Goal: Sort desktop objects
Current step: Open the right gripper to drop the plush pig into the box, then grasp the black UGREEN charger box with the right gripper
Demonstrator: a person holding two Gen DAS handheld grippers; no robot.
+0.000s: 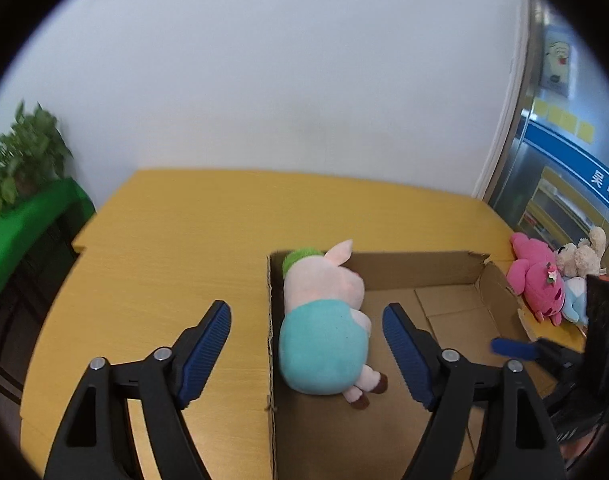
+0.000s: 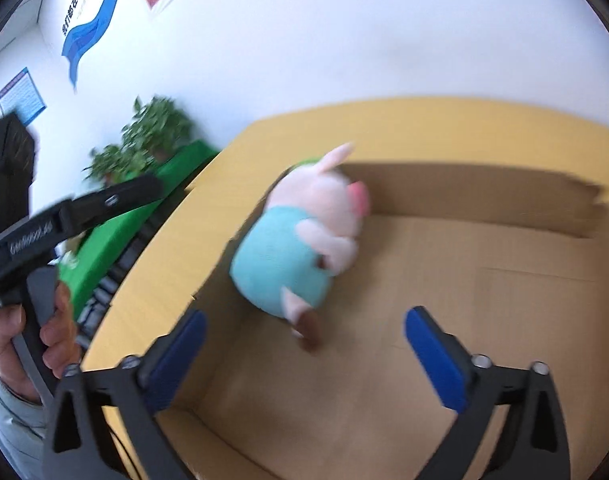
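Note:
A plush pig in a teal dress lies inside an open cardboard box, against its left wall. My left gripper hovers above it, open, with the blue pads wide apart and clear of the toy. In the right wrist view the same pig lies on the box floor. My right gripper is open above the box, with nothing between its pads. A hand holds the left gripper's handle at the left edge.
The box sits on a yellow table. A pink plush, a beige plush and a pale blue one lie beyond the box's right wall. A green cabinet with a plant stands left of the table. A white wall is behind.

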